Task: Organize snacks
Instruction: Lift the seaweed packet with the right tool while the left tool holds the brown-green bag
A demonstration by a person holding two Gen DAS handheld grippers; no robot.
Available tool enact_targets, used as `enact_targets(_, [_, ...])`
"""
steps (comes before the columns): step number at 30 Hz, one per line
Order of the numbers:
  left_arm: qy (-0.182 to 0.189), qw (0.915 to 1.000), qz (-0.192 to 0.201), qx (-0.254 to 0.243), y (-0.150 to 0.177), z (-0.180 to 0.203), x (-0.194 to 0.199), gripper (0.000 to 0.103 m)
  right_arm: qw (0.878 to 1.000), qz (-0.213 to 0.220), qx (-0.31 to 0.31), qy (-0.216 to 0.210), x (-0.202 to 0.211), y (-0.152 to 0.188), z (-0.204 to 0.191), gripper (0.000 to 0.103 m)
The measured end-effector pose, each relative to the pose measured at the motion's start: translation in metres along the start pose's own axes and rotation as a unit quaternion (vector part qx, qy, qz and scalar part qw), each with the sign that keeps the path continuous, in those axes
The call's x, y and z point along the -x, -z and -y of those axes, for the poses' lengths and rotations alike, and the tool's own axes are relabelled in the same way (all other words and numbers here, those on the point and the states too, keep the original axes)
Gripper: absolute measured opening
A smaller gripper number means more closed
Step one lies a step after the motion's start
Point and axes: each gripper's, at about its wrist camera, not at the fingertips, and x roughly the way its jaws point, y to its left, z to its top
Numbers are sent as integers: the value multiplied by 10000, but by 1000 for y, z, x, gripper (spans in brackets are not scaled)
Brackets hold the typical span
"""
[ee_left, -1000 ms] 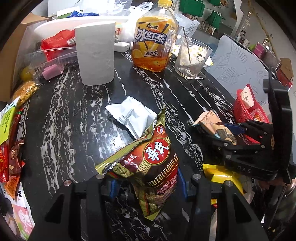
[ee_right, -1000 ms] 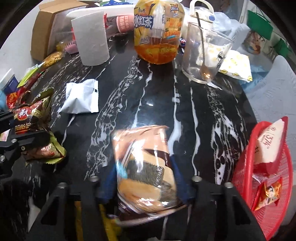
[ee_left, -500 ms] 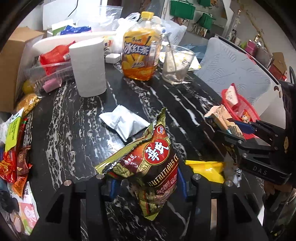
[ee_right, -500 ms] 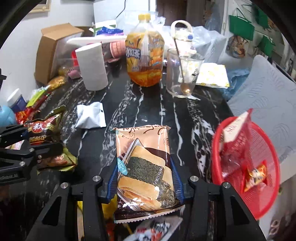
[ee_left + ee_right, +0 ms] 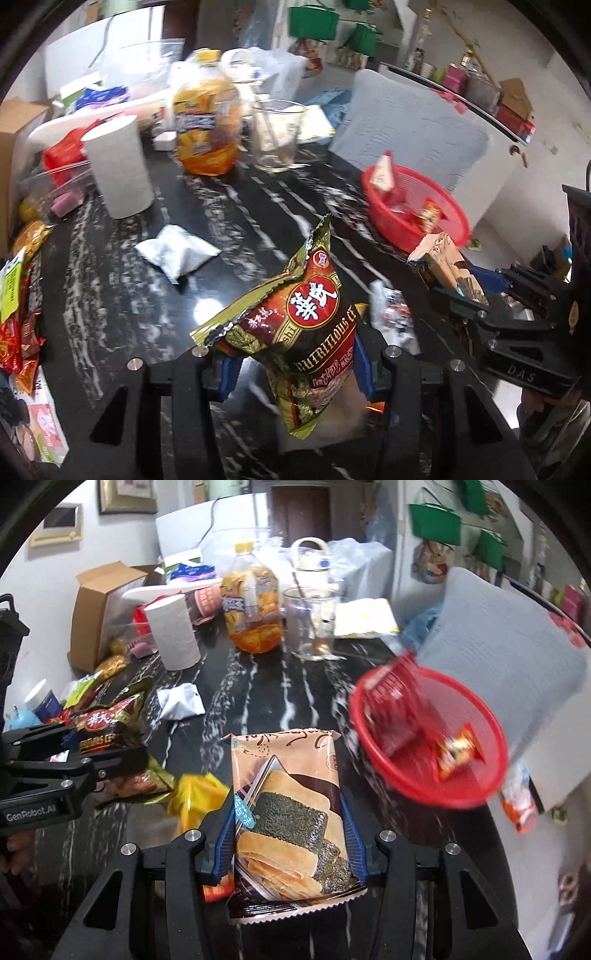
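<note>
My left gripper (image 5: 291,365) is shut on a gold and dark red cereal packet (image 5: 303,321), held above the black marble table (image 5: 122,302). My right gripper (image 5: 288,842) is shut on a peach seaweed cracker packet (image 5: 288,797), also lifted. A red mesh basket (image 5: 476,786) with a few snacks in it sits at the table's right edge, to the right of the cracker packet. In the left wrist view the red basket (image 5: 391,229) lies beyond the right gripper (image 5: 461,284) and its cracker packet (image 5: 443,258). The left gripper (image 5: 77,749) shows at the left of the right wrist view.
A white pouch (image 5: 177,254) lies mid-table. At the back stand a paper roll (image 5: 118,166), an iced tea bottle (image 5: 205,122) and a glass with a spoon (image 5: 275,136). Snack packets (image 5: 14,299) pile at the left edge. A yellow wrapper (image 5: 195,794) lies near the front. A grey chair (image 5: 509,646) stands beyond the basket.
Both grippers have risen and pulled back from the table with their packets still held. The red basket has come further into view in both cameras.
</note>
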Motion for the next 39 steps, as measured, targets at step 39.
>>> enact_targets(39, [1128,9880,-84,-1053,-20,133,-23,48,9794,481,-1864,605,86,83,79,49])
